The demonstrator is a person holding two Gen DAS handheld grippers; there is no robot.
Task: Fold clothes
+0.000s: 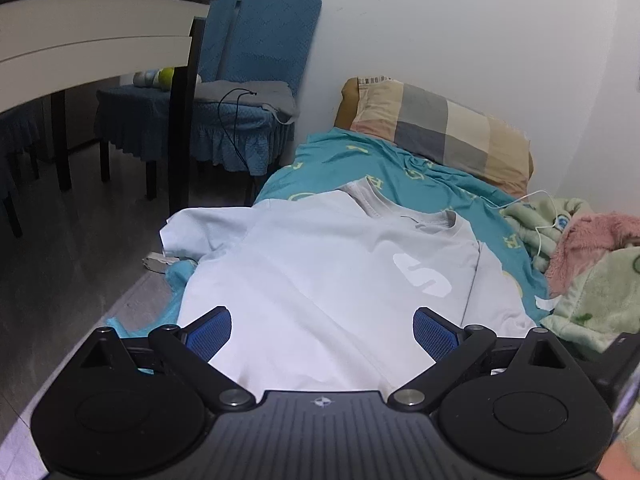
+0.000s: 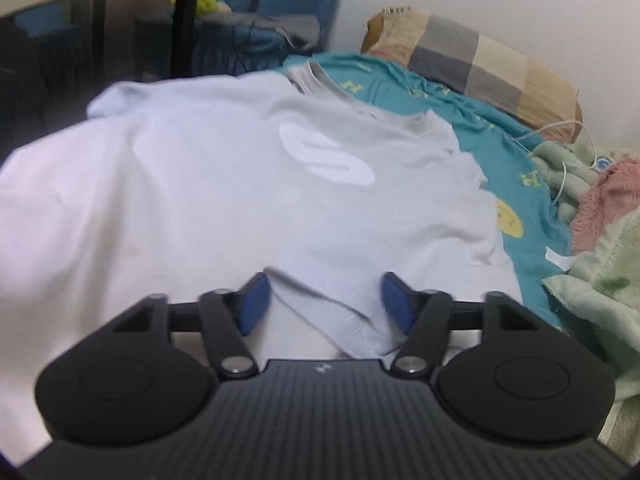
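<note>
Left wrist view, item one: white T-shirt (image 1: 320, 264), count one; spread front up on the teal sheet (image 1: 360, 160), collar toward the checked pillow (image 1: 436, 128), one sleeve hanging off the sheet's edge on the side of the blue chairs (image 1: 256, 80); a white S-shaped logo (image 1: 422, 276) sits on the chest, below the collar. Handling, as a judgement: light, limp knit cotton with no stiffness of its own; it will sag and drag wherever unsupported, so best taken by a doubled edge at hem or shoulder seam, a corner in each gripper.

Left gripper (image 1: 322, 334), count one: jaws wide apart, poised over the shirt's lower part, nothing between the pads.

Right gripper (image 2: 326, 304), count one: jaws about half apart; a folded, stitched flap of the shirt's edge (image 2: 340, 316) lies between them, near the pad on the picture's right; the frame is blurred, but it probably is not pinched yet.

Others beside the pillow: teal sheet, one; checked pillow, one; blue chairs, two; pink fleece (image 1: 588, 240), one; green blanket (image 1: 592, 300), one; white cable (image 1: 540, 216), one; table (image 1: 92, 32), one.
</note>
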